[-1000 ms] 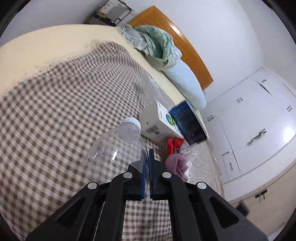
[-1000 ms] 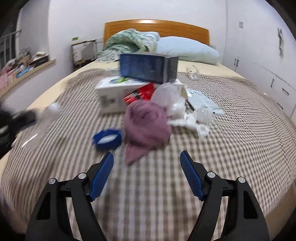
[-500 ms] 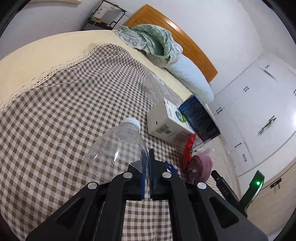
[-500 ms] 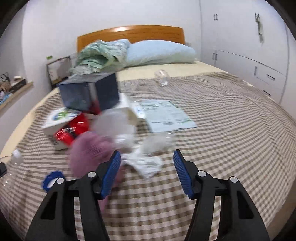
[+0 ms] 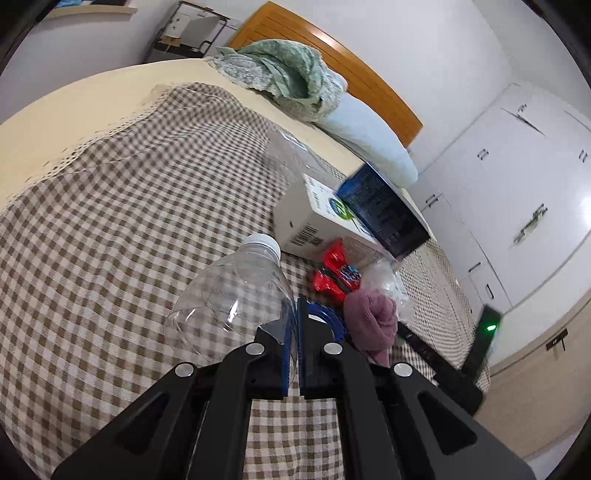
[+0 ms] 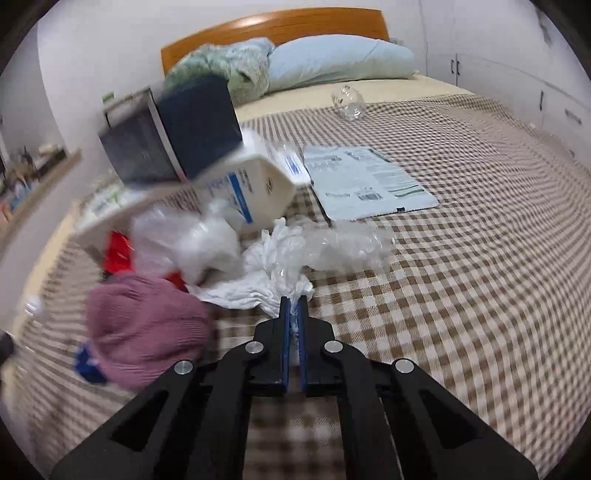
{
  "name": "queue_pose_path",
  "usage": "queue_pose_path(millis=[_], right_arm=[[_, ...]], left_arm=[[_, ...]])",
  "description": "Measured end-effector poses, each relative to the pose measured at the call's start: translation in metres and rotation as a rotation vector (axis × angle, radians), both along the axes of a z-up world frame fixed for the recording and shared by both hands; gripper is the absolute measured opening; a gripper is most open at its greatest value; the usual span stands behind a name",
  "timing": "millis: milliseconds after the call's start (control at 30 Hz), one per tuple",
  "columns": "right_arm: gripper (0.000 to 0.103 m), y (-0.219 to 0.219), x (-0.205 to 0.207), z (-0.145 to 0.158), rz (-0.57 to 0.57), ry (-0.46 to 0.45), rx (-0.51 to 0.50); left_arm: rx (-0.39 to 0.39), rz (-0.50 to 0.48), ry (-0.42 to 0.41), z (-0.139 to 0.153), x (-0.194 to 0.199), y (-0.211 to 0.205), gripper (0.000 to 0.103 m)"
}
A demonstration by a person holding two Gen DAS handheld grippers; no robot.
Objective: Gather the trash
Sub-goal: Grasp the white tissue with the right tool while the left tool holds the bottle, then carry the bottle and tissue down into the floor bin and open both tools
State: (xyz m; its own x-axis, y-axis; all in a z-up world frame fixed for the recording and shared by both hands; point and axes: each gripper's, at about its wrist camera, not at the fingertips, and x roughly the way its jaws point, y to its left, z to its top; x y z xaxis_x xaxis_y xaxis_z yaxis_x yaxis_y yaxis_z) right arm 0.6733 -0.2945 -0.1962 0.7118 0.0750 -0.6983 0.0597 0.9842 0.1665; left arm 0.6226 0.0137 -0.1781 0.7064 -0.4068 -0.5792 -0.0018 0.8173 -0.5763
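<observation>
My left gripper [image 5: 294,314] is shut on the edge of a clear plastic bottle [image 5: 232,295] with a white cap, held above the checked bedspread [image 5: 122,206]. My right gripper [image 6: 293,314] is shut on a crumpled white plastic wrapper [image 6: 273,273] lying on the bed. Around it lie a clear crushed bottle [image 6: 351,247], a clear plastic bag [image 6: 184,240], a red packet [image 6: 118,251], a purple knit hat [image 6: 144,325] and a blue ring [image 6: 88,363]. The hat [image 5: 371,317], red packet [image 5: 332,273] and blue ring [image 5: 325,317] also show in the left wrist view.
A white carton [image 6: 251,192] with a dark blue box [image 6: 173,133] on top lies mid-bed. A grey mailer bag [image 6: 365,181] and another clear bottle [image 6: 349,101] lie further back. Pillow [image 6: 340,61], green blanket [image 5: 291,74] and headboard [image 6: 273,26] stand behind. White cupboards [image 5: 517,184] line the right.
My right gripper has moved forward to the white wrapper and shut on it; it was open before. My left gripper still holds the bottle and has shifted slightly toward the pile.
</observation>
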Motion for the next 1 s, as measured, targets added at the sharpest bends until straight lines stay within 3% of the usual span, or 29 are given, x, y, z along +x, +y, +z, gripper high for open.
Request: queue_pose_path(millis=[300, 500, 700, 800, 1000], right_arm=[[0.004, -0.016, -0.053, 0.058, -0.096, -0.191, 0.047], [0.004, -0.047, -0.094, 0.095, -0.186, -0.303, 0.097], [0.004, -0.087, -0.141, 0.095, -0.299, -0.282, 0.062], [0.004, -0.109, -0.172, 0.084, -0.374, -0.222, -0.020], [0.004, -0.169, -0.238, 0.056, -0.513, -0.101, -0.085]], left_arm=[[0.049, -0.052, -0.010, 0.004, -0.005, -0.042, 0.000], [0.088, -0.129, -0.074, 0.017, -0.020, -0.092, 0.000], [0.044, -0.244, -0.104, 0.024, -0.033, -0.150, 0.000], [0.041, -0.321, -0.098, 0.025, -0.042, -0.186, 0.000], [0.067, -0.539, -0.038, 0.006, -0.071, -0.285, 0.000]])
